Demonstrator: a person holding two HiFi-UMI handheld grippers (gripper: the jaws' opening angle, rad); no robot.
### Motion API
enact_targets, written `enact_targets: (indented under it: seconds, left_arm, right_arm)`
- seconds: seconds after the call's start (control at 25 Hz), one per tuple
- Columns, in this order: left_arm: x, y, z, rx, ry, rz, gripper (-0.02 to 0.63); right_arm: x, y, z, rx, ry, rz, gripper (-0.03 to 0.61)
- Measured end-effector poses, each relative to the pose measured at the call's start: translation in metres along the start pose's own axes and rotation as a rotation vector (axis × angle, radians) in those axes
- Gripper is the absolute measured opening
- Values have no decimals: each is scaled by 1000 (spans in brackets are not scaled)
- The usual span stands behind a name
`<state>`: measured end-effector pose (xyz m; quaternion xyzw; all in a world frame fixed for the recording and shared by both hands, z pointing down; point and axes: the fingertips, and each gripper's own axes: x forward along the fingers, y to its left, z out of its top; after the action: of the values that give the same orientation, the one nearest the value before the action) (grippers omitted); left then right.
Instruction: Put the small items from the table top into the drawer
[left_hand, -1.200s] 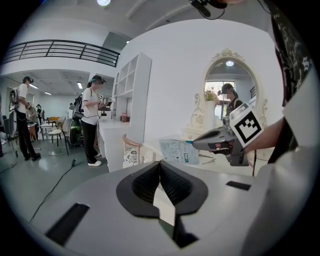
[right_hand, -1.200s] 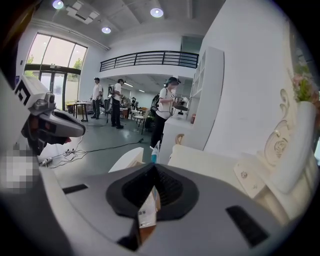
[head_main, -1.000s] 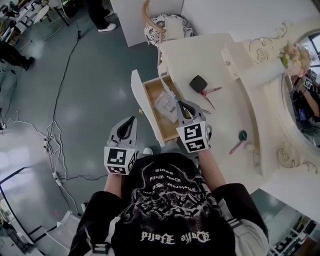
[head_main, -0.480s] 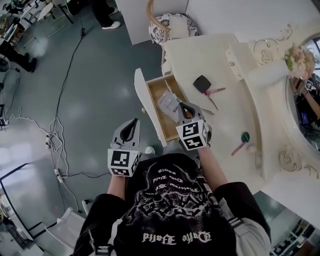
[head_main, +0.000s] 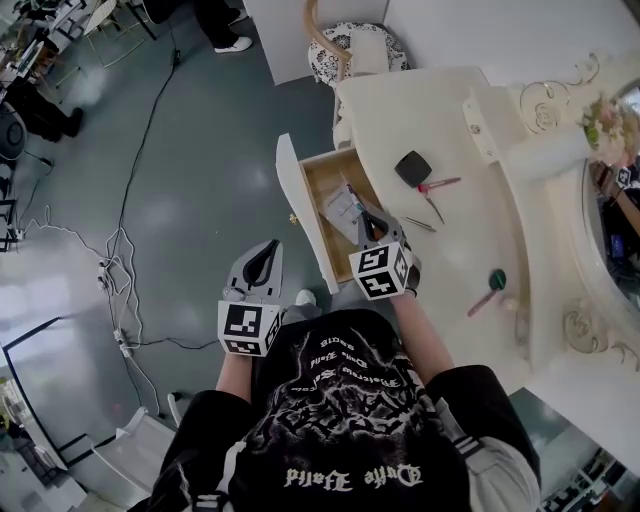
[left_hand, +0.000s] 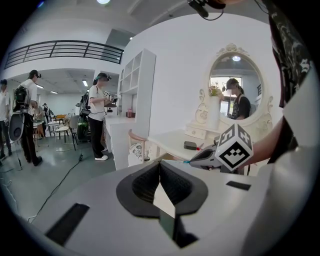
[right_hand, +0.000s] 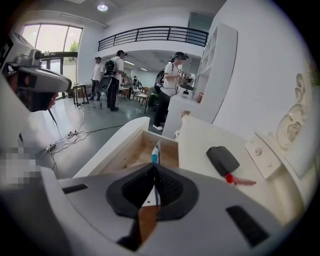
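Observation:
The white dressing table (head_main: 400, 110) has its wooden drawer (head_main: 298, 215) pulled out to the left. My right gripper (head_main: 365, 213) hangs over the drawer (right_hand: 127, 145), pointing down into it. It is shut on a thin white stick with a blue tip (right_hand: 156, 151), which stands out past the right gripper (right_hand: 155, 167). A white packet (head_main: 340, 208) lies inside the drawer. On the table top lie a black case (head_main: 412, 168) (right_hand: 223, 160), a red-handled tool (head_main: 440, 184) (right_hand: 239, 180) and a green-headed brush (head_main: 487, 288). My left gripper (head_main: 270, 246) (left_hand: 160, 170) is held left of the drawer over the floor, shut and empty.
A chair (head_main: 350, 50) stands at the table's far end. An oval mirror (head_main: 615, 210) backs the table on the right. Cables (head_main: 110, 280) run across the grey floor on the left. Several people stand far back in the room.
My right gripper has sunk lower over the open drawer with the thin stick still in it. The left gripper has stayed about where it was.

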<state>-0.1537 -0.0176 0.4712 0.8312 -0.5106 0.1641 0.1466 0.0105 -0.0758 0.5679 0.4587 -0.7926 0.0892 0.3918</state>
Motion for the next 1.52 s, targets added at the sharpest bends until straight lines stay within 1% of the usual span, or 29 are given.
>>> enact_targets:
  seconds: [0.08,0.24,0.32,0.6,0.8,1.0,1.08,1.2,1.36,1.52]
  left_arm:
    - [-1,1,0,1,3,6,15]
    - [-1,-4,-5,-4,21,4,15]
    - [-1,-7,-10,-5,31,-1,15]
    - [1,-5,-9,-8,26,15,15]
    - [-1,-3,-11,-17,36,35,15]
    - [-4,0,-10,-24,36,53,15]
    - [-4,2,-8,-26,29,61,15]
    - [-6,5,-7,-26,28,71,15]
    - [-9,9,-9,-26,37,95,15]
    - [-8,13,-2,-23,24,104,15]
  right_arm:
    - [2,2,-1,-8,-1,0,11]
    - [8,6,-1,-91,8,3,12]
    - [11,8,-1,-111,20,8,12]
    - [24,4,6,-113,48,22,12]
    - [32,8,13,-137,60,65,14]
    - [41,8,18,-145,83,75,14]
    - [47,8,19,-164,109,93,14]
    - [52,8,24,-181,118,135,14]
    - [57,10,25,-191,150,167,16]
    - [60,15,23,-210,189,189,20]
